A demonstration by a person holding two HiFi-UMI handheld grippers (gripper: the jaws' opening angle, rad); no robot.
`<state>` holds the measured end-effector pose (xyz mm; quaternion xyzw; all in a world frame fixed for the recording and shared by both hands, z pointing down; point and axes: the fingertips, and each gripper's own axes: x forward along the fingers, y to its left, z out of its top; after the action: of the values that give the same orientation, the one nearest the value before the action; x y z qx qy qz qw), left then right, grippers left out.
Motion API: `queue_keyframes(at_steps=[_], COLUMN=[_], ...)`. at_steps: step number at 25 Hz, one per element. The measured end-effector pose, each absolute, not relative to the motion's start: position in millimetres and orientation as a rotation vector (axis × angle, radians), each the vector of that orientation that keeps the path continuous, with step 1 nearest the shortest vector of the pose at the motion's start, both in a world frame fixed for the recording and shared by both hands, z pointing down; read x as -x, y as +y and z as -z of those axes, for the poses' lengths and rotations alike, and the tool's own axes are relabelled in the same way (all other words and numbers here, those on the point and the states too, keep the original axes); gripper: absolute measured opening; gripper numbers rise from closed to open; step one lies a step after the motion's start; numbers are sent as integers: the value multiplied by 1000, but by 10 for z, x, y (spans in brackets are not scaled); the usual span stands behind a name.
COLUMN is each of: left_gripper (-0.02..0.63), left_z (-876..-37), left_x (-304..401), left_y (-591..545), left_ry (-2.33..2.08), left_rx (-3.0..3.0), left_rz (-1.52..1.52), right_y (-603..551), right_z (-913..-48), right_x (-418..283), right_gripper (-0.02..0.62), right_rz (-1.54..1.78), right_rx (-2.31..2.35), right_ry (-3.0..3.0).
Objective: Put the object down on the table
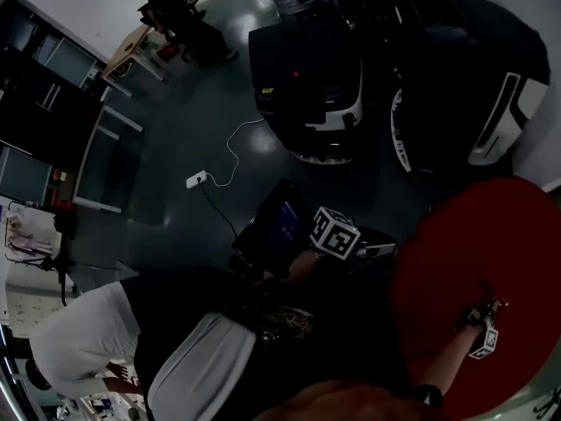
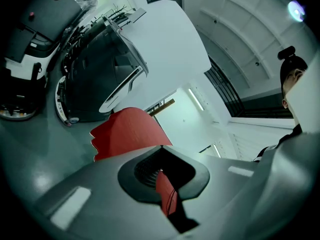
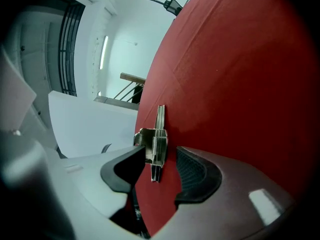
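The left gripper (image 2: pixel 161 170) is clamped shut on the thin edge of a big red disc (image 2: pixel 125 134), which rises ahead of and above its jaws. The right gripper (image 3: pixel 160 169) pinches another part of the rim, its jaws closed around a metal clip (image 3: pixel 156 146) there. The red face spreads up and to that gripper's right. The disc is held between both grippers.

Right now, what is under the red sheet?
Nothing beneath it shows: the red sheet covers whatever lies below. Past its rim, only dark grey floor is visible in the head view.
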<state>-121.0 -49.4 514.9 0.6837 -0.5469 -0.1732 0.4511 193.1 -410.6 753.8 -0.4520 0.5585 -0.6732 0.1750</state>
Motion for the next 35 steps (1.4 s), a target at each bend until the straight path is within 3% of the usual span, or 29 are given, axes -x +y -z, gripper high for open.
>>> queue_keyframes(at_steps=[10,14,23,35], left_gripper=[11,11,11,11], left_z=[-4906,-4757,-4611,-4677], left_x=[1183,1594,1060,407], left_y=[-570,-526,-569,-630], left_ry=[-1123,-1139,-932,-519], left_rx=[-1833,-1847,-1959,-2115], left_rz=[394,398,354,137], right_y=[-3406,-3210,-1900,-700], right_z=[-7562,-7610,-6227,-4033], right_x=[-2177,-1775,-1526,-727], right_gripper=[225,224,195,187], right_rz=[1910,1917,1839,1202], right_rx=[1334,1341,1134,883], right_ry=[1719,1801,1831,2346])
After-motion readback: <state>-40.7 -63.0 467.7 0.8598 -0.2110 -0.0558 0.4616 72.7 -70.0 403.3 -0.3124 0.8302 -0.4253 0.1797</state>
